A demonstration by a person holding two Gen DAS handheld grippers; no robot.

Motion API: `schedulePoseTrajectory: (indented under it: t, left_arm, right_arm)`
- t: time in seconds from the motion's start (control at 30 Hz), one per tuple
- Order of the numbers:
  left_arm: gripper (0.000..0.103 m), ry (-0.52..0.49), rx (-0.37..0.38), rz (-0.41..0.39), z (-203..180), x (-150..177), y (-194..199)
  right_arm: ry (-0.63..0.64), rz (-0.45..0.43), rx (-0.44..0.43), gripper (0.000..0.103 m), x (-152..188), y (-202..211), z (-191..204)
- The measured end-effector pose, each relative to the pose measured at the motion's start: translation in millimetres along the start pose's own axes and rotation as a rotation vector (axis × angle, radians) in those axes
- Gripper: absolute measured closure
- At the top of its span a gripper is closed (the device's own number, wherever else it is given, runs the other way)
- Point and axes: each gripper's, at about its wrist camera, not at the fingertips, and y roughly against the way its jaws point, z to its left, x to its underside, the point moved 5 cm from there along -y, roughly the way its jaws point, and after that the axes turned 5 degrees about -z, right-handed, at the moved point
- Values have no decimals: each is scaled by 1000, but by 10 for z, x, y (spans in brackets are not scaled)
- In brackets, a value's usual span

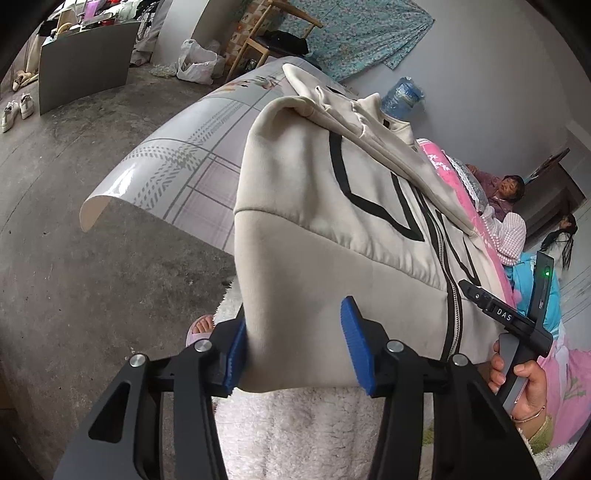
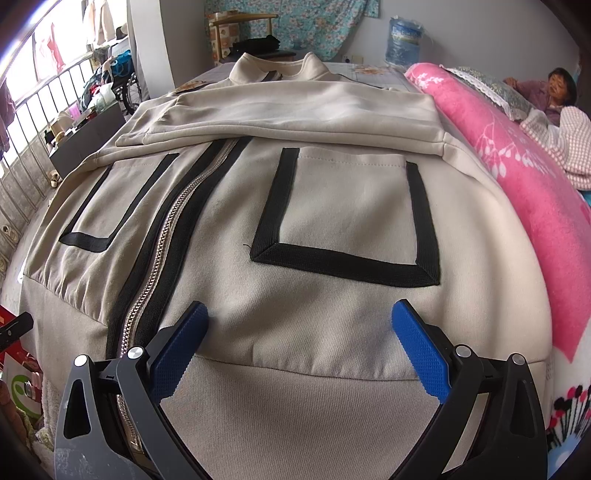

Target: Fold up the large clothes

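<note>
Your left hand-held gripper [image 1: 295, 347] straddles the jacket [image 1: 332, 206] hem, pads not pressing; your right hand-held gripper [image 2: 303, 343] gapes wide above it.

We're in a lived-in home bedroom. A bed [image 2: 373, 74] under a checked sheet fills the middle, and a pink floral blanket [image 2: 517, 177] is rolled along its right side. Beyond the blanket a person [image 2: 554, 96] lies propped up. At the bed's head stands a wooden chair [image 2: 240, 33], with a patterned cloth [image 2: 317, 26] hung on the wall behind. Left of the bed: bare concrete floor [image 1: 74, 184], shoes [image 1: 16, 109], and a railed window [image 2: 40, 96] with laundry.
</note>
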Motion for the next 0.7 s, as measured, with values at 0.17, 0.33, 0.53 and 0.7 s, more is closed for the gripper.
schedulePoseTrajectory:
  t: [0.17,0.33,0.53,0.7]
  left_arm:
    - [61,-93,26,-39,-182,-20,144]
    - [63,-137,-33,-24,-245,-31,120]
    - [71,-224,-178,6,-357,-35,46]
    - [76,-262,-299,42,-394,-47,0]
  right_arm:
    - [1,-2,-1,8,-2,3,-1]
    - [3,-5,-3,8,-3,10,-6]
    - [3,-4,-2,8,-4,7,1]
    - [3,-4,-2,8,-5,6,10]
